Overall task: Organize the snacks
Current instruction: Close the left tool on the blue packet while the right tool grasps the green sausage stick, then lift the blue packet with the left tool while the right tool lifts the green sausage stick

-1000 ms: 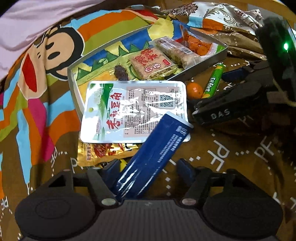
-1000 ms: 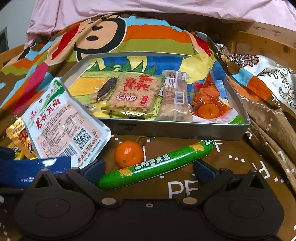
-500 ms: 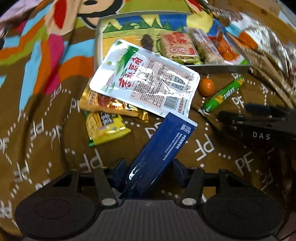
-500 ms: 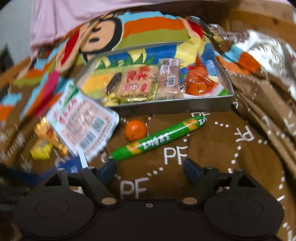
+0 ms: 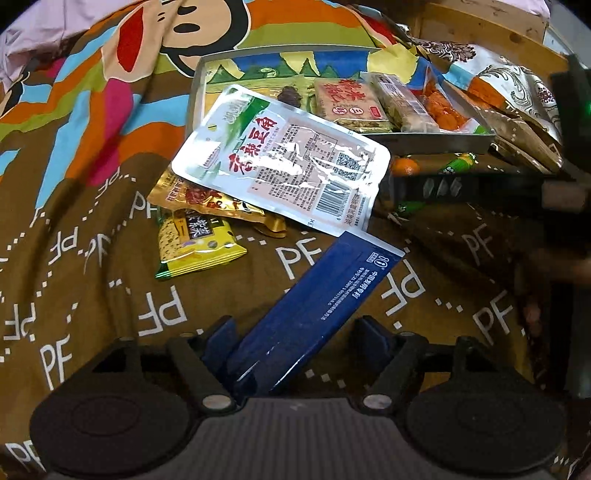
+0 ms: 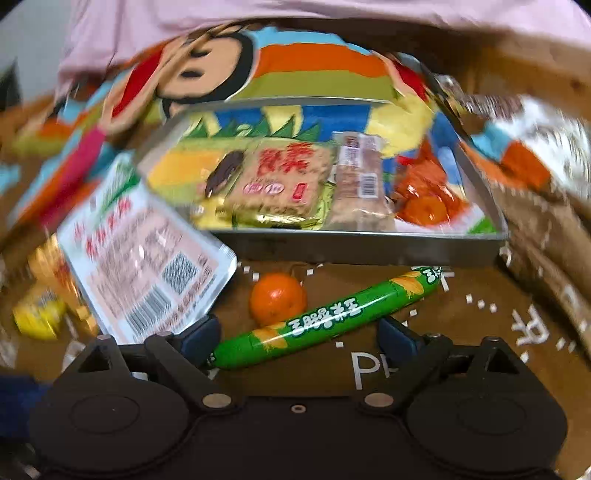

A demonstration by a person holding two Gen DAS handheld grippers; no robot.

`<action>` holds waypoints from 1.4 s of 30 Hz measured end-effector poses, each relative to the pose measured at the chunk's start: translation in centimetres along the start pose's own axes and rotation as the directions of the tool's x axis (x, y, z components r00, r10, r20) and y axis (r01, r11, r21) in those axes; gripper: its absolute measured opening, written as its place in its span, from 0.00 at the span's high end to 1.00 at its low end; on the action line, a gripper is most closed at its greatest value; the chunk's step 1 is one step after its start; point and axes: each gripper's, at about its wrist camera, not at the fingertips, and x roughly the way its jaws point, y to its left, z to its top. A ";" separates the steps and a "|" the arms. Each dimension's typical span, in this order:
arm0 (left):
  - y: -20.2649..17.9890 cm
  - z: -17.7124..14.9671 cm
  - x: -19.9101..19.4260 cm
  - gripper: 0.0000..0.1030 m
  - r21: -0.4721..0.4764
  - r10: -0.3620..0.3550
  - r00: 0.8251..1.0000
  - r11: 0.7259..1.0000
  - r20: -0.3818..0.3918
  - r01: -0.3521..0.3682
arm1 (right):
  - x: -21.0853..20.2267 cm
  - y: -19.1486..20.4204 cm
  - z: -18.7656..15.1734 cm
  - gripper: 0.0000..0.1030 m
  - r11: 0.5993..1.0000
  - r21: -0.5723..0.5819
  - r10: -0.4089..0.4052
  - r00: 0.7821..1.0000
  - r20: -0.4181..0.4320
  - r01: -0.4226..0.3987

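Note:
A metal tray [image 5: 424,142] [image 6: 369,247] holds several snacks at the back. A white packet [image 5: 284,158] [image 6: 144,251] leans on its front left corner. A blue packet [image 5: 314,314] lies between the fingers of my left gripper [image 5: 299,332], whose jaws stand wide apart and do not press it. My right gripper [image 6: 299,338] is open just above the near end of a green sausage stick [image 6: 325,321], beside a small orange [image 6: 277,297]. The right gripper also shows as a dark bar in the left wrist view [image 5: 461,186].
A gold packet [image 5: 218,203] and a yellow packet [image 5: 195,243] lie left of the white packet on the brown blanket [image 5: 110,295]. Colourful cartoon bedding [image 5: 110,74] rises behind. A wooden frame [image 5: 480,33] and patterned cloth [image 5: 517,85] stand at the right.
My left gripper pulled back and turned, with the blue packet still between its open fingers. My right gripper backed off, then moved forward and low over the green sausage stick.

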 end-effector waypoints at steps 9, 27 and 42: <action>0.8 0.1 -0.5 0.25 -0.084 -0.026 0.999 0.996 -0.033 0.024 | -2.4 -0.6 -0.4 0.46 1.000 -0.001 -0.010 0.999 -0.046 0.010; 1.0 -0.1 -0.8 0.27 -0.159 -0.094 0.989 0.984 -0.110 0.076 | -3.9 -4.2 -0.6 0.48 0.974 0.212 0.080 0.997 0.018 -0.082; 1.0 -0.7 -1.3 0.36 -0.206 -0.089 0.991 0.976 -0.101 0.067 | -4.2 -5.0 -1.2 0.71 0.937 0.318 0.165 0.985 -0.047 -0.142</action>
